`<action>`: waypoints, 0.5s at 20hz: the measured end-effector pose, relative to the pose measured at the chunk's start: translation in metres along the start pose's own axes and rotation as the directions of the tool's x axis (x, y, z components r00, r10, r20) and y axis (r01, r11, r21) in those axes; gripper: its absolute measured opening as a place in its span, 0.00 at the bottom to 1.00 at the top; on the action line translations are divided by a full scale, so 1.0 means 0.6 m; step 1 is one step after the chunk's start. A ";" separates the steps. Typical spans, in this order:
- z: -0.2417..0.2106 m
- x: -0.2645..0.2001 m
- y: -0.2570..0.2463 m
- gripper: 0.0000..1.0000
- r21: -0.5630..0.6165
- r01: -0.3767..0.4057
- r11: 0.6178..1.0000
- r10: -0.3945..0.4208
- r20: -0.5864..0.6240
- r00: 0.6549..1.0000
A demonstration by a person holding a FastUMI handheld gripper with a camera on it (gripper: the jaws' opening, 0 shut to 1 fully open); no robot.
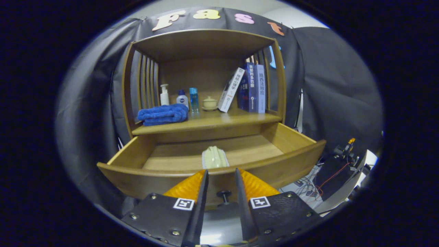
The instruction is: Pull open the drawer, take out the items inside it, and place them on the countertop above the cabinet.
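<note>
Drawer (pixel 164 178): wooden, pulled well out from the cabinet (pixel 205 127), curved front panel facing the camera. All places below are given from this drawer.

Knob (pixel 223 195): dark, on the drawer's front panel, at its middle, in the gap between the 2 fingers; neither finger touches it.

Gripper (pixel 221 175): just in front of the drawer's front panel, fingers parted by a moderate gap, holding nothing; fingertips at the top edge of the panel.

Pale folded item (pixel 214 157): 1 piece, lying on the drawer floor, close behind the front panel, near the middle, just beyond the fingertips.

Countertop (pixel 212 120): directly above the drawer. On it, from the drawer's left side to its right: 1 folded blue towel (pixel 164 115), 3 bottles (pixel 182 98), 1 small lidded cup on a saucer (pixel 210 103), 3 books (pixel 252 88), the leftmost leaning.

Cables and dark equipment (pixel 337 164): to the right of the drawer, lower down.
</note>
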State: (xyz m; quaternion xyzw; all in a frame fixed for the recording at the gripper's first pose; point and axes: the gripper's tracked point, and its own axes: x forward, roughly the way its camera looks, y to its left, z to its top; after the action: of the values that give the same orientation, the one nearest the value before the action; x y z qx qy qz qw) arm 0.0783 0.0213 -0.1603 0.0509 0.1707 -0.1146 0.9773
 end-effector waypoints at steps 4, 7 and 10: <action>0.047 0.030 0.001 0.45 0.018 0.066 0.998 -0.066 -0.005 0.998; 0.051 0.065 0.005 0.45 -0.011 0.122 0.992 -0.123 -0.098 0.988; 0.041 0.106 -0.006 0.45 -0.043 0.191 0.981 -0.196 -0.201 0.960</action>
State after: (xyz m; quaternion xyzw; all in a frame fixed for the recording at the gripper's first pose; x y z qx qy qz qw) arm 0.1438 0.0015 -0.1595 0.0340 0.2758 -0.2015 0.9392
